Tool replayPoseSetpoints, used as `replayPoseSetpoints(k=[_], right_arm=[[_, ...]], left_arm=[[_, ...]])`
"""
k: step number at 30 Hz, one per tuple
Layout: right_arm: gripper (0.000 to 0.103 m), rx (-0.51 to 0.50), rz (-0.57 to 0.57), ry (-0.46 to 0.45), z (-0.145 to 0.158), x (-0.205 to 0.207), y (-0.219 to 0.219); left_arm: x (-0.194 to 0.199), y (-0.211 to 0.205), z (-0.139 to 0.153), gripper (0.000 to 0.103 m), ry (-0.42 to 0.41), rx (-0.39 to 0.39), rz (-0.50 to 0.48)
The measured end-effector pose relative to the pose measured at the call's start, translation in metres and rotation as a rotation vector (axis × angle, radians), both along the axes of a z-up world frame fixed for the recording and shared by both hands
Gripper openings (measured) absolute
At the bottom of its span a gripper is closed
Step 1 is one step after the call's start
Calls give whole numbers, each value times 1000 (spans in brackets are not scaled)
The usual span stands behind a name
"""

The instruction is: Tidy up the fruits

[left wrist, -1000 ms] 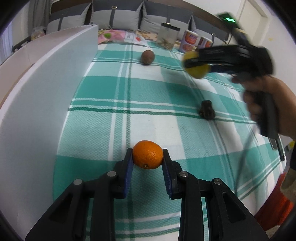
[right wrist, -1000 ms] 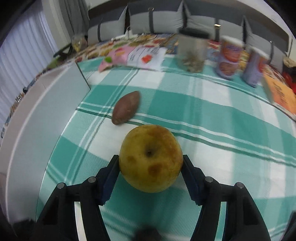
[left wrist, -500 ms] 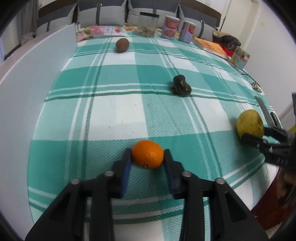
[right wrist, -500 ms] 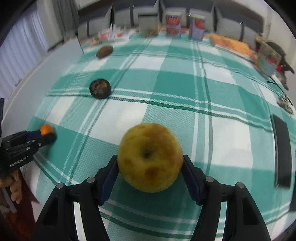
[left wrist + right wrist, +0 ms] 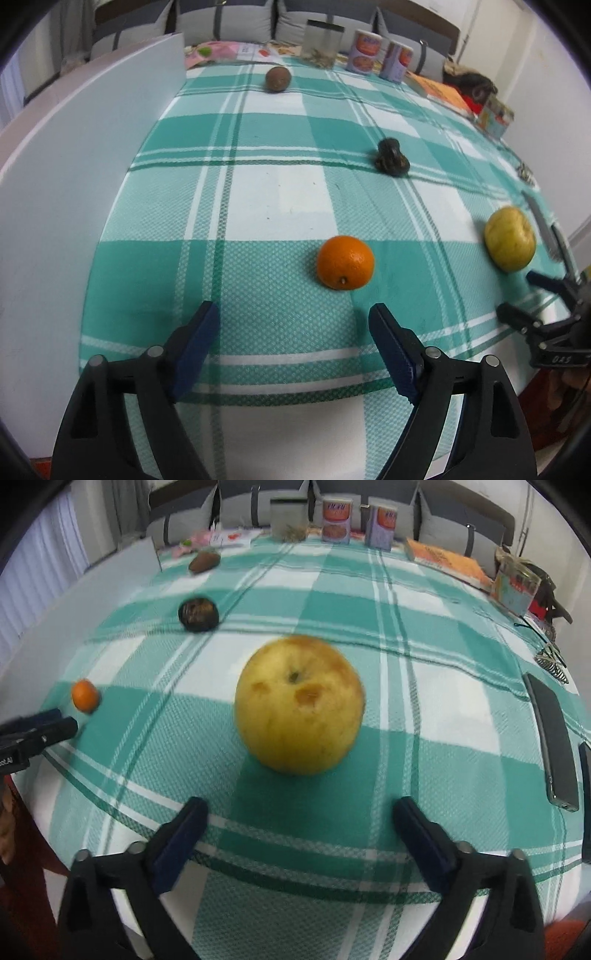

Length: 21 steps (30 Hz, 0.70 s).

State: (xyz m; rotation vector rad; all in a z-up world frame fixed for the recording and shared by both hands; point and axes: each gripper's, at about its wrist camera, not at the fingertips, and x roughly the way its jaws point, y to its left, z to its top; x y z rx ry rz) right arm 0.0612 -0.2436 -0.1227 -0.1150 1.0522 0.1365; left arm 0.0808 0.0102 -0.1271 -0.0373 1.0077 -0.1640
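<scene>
An orange lies on the green checked tablecloth, just ahead of my open, empty left gripper. It shows small at the left in the right wrist view. A yellow apple with brown spots lies just ahead of my open, empty right gripper; it also shows in the left wrist view, with the right gripper beside it. A dark fruit and a brown fruit lie farther back.
A white board stands along the table's left side. Cans, a jar, a book and a box line the far and right edges. A black phone lies right of the apple.
Both grippers have opened and let go: the orange and the apple now rest on the cloth near the front edge, and both grippers have drawn back from them.
</scene>
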Motion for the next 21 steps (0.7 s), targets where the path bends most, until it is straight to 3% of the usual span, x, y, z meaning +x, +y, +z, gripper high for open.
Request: replayPoseSetpoints(k=[2,4,7,8,10,11,13,14,15,16,21], right_arm=[[103,6,-1,-5,0,0,-1],[102,25,-7,-10,4,0,-5],[102,92,-27,-102,29,1,-14],[102,103,-27,-115,34,4,-15],[102,125,-3,-94,40,17,-13],[101,119,11,-71,39,23,-8],[94,87,42,-41,35,32,0],[85,51,58,-16,29,38,6],[76,25,57,2,24,41,9],[65,6,50,16,20,44,8],[65,111,31,-32,41,36,2]], left_arm=[[-1,-4,0,85,-7,22,-15],[-2,-5,4,83,-17,-27,-33],[1,-15,15,80,-67,-46,-74],[4,-20,16,76,-65,-37,-89],[12,-26,10,53,-37,-33,-107],[16,-29,5,48,-16,-31,-109],[18,-30,3,47,-35,-21,-100],[19,-31,3,44,-34,-17,-99],[19,-30,4,29,-42,-10,-95],[19,-28,5,29,-42,-16,-97],[14,-5,32,28,-51,-124,-62]])
